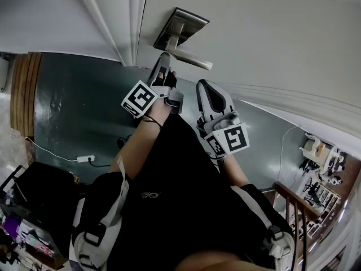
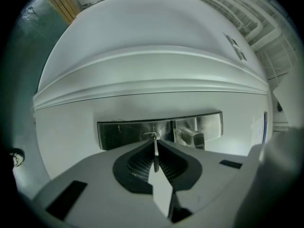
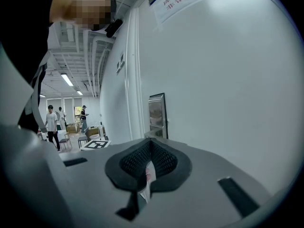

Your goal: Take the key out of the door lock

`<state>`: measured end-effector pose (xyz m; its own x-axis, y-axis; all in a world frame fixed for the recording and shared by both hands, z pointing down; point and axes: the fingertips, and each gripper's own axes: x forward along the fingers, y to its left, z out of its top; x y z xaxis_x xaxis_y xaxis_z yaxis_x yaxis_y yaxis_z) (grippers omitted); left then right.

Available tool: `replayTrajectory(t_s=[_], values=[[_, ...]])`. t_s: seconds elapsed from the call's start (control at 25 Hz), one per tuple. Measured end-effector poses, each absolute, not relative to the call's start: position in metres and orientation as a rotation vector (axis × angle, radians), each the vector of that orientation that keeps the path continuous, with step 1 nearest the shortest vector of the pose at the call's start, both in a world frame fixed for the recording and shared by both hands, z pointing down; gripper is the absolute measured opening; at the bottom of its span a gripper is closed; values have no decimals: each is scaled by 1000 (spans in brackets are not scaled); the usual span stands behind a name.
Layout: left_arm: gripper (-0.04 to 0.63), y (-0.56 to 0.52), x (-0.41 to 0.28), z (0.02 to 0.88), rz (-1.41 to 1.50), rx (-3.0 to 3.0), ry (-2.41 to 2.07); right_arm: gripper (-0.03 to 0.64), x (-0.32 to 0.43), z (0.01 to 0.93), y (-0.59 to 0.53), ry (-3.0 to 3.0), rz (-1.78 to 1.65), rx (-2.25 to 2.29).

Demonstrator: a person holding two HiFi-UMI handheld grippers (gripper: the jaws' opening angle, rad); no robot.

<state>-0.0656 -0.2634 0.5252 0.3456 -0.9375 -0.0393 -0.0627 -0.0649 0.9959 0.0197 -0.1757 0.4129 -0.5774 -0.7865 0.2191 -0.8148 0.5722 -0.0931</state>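
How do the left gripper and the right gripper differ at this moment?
The left gripper reaches the lock plate, jaws shut on the key; the right gripper is apart from the plate, jaws together on nothing. Both are grey, with jaws closed.

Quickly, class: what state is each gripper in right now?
Left gripper: shut on the key in the lock.
Right gripper: shut, holding nothing.

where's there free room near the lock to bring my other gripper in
In the left gripper view, bare door lies beyond the end of the lock plate away from the handle, and between plate and moulding. Crowded at the plate: the left gripper is shut on the key, the handle close beside it.
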Motion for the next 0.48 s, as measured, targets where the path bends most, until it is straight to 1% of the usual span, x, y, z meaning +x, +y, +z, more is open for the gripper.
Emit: replayTrajectory(t_s=[0.48], values=[[35,-237,-83,518,-888,1506,-967,8,-4,418,-165,-2665,282,1327]])
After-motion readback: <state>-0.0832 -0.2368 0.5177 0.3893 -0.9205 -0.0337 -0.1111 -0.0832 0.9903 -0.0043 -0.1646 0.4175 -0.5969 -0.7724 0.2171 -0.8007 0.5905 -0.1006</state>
